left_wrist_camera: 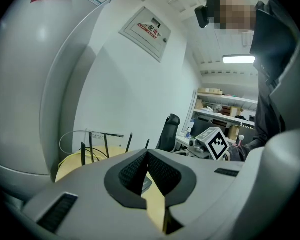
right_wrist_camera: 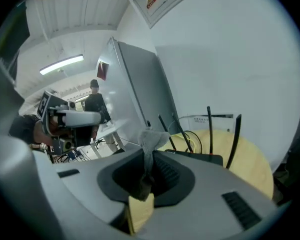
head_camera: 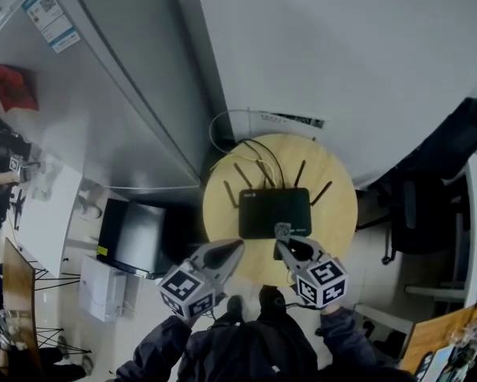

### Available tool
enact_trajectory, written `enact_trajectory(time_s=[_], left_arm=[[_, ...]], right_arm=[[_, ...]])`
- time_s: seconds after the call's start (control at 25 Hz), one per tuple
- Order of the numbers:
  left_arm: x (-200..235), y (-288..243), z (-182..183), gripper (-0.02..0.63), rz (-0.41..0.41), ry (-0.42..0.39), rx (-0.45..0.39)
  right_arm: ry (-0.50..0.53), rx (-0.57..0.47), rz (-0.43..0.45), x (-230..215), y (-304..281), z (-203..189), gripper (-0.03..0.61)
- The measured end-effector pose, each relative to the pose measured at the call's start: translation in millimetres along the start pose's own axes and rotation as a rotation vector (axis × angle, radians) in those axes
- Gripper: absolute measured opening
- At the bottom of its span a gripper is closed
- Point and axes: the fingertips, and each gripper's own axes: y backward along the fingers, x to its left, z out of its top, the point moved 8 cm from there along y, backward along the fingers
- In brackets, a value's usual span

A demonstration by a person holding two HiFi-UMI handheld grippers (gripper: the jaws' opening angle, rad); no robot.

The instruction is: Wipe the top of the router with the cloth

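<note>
Right now the right gripper (head_camera: 281, 243) is clamped on a small grey cloth (right_wrist_camera: 151, 140), with its tip at the near edge of the black router (head_camera: 274, 212). That lies just ahead of both grippers on the round wooden table (head_camera: 340, 213). To its left the left gripper (head_camera: 238, 247) hovers, jaws pressed together, nothing between them.

A round wooden table (head_camera: 340, 213) stands against a white wall (head_camera: 342, 46). Just left of the table sits a black box (head_camera: 134, 237), farther left a tall grey cabinet (head_camera: 103, 86); right of the table, a black office chair (head_camera: 449, 157); behind it, a looped white cable (head_camera: 219, 126)
</note>
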Motion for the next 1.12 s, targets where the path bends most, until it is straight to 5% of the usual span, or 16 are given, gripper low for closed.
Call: enact_trajectory(time_s=[0.6, 1.12], left_arm=[[-55, 139, -38, -0.008, -0.172, -0.064, -0.067], [-84, 146, -25, -0.008, -0.248, -0.108, -0.081]], right_arm=[[0.062, -0.105, -0.118, 177, 63, -32, 0.071], [0.087, -0.143, -0.207, 191, 102, -25, 0.071]])
